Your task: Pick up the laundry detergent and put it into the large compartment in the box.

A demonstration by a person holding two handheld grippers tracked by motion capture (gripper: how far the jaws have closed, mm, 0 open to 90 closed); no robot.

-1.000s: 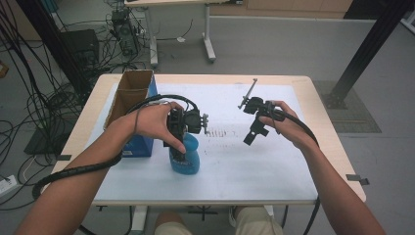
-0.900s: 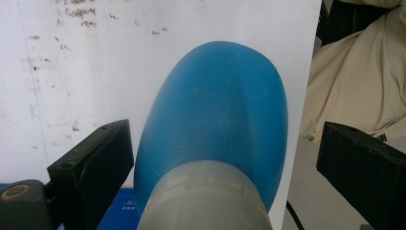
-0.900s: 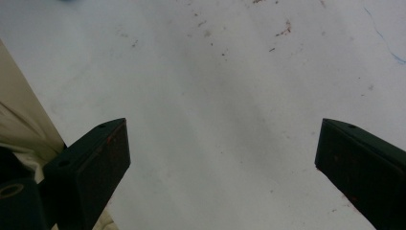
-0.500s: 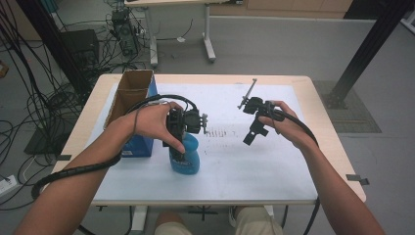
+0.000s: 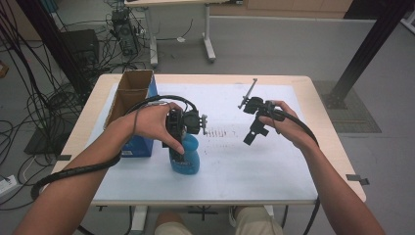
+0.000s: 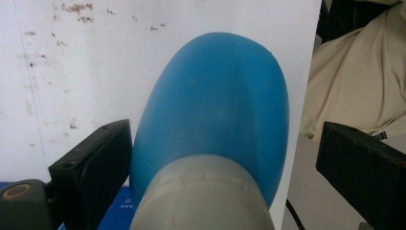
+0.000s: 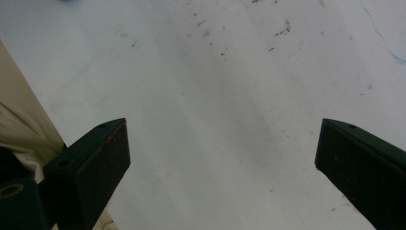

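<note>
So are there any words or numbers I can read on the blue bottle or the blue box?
Blue bottle: no words or numbers on the side that shows.
Blue box: a tiny pale mark near its edge, too small and blurred to read.
Same box from the high view: no print can be made out.
White table cover: just brown specks and smudges, no writing.

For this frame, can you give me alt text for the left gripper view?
A blue bottle with a pale grey neck stands between the left gripper's open black jaws, which do not clamp it. Beneath lies a speckled white table cover.
</note>
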